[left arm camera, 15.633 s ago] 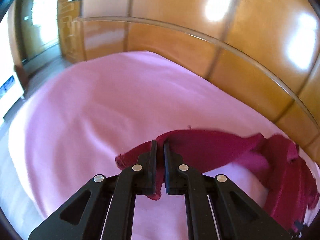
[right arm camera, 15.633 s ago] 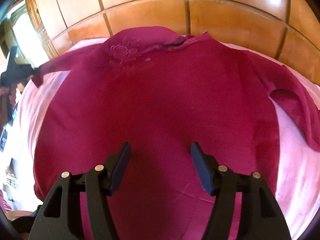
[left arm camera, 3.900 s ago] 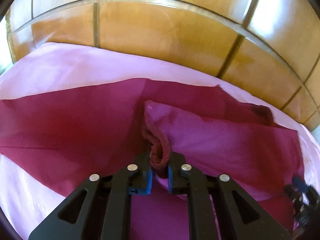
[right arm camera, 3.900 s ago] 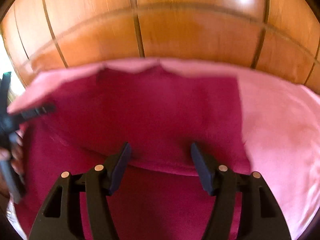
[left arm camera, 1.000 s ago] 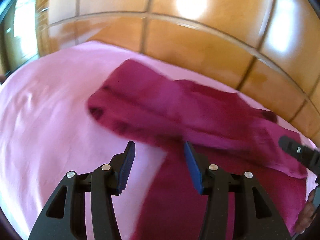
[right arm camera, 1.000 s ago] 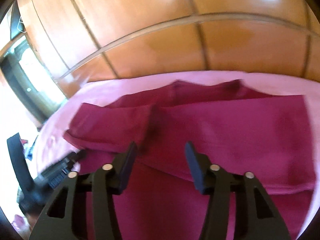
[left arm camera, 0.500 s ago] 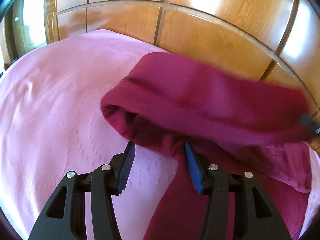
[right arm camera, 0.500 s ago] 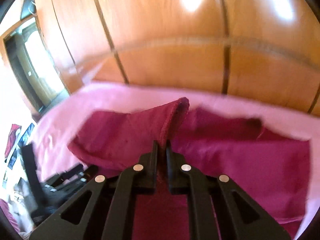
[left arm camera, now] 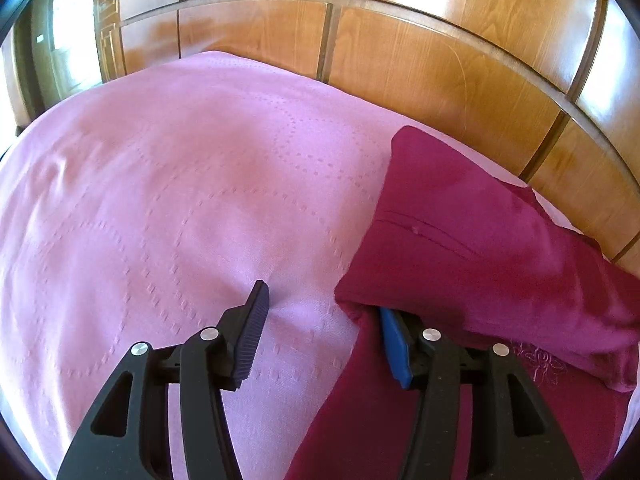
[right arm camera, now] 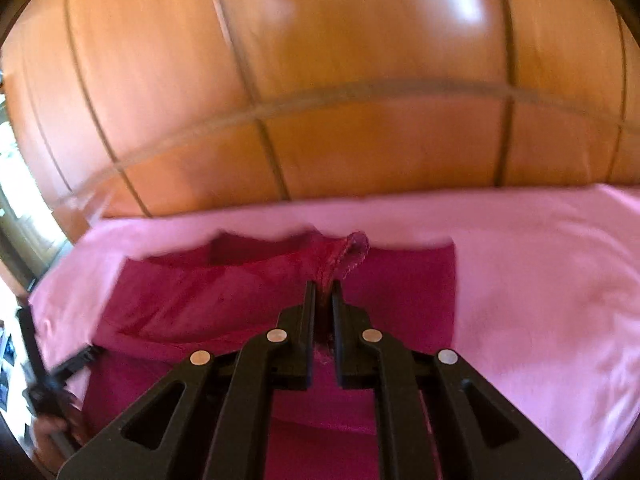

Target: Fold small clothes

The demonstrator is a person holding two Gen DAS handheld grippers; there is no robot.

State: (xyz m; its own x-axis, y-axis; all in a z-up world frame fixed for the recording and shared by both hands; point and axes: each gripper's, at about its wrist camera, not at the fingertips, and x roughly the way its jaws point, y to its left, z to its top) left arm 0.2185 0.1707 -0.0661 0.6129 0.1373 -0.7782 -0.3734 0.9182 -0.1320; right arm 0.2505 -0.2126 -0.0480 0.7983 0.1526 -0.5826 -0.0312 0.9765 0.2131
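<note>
A dark magenta garment (left arm camera: pixel 480 240) lies on the pink bedsheet (left arm camera: pixel 160 200), its sleeve folded across the body. My left gripper (left arm camera: pixel 322 304) sits low at the garment's left edge with its jaws opening. Its left finger is over bare sheet, and the blue right pad (left arm camera: pixel 394 344) is tucked under the folded edge, pressing on nothing. In the right wrist view my right gripper (right arm camera: pixel 323 292) is shut on a bunched fold of the garment (right arm camera: pixel 200 300). The cuff (right arm camera: pixel 354 250) pokes out beyond its tips, and the cloth rises to the jaws.
Glossy wooden panels (left arm camera: pixel 440 60) stand right behind the bed and fill the top of the right wrist view (right arm camera: pixel 320 80). Bare pink sheet (right arm camera: pixel 540 280) spreads to the right of the garment. The left gripper and a hand (right arm camera: pixel 48 420) show blurred at the lower left.
My right gripper shut on the sleeve fold and carried it rightward across the garment. In the left wrist view the sleeve has swung right, off the sheet. The left gripper has barely shifted.
</note>
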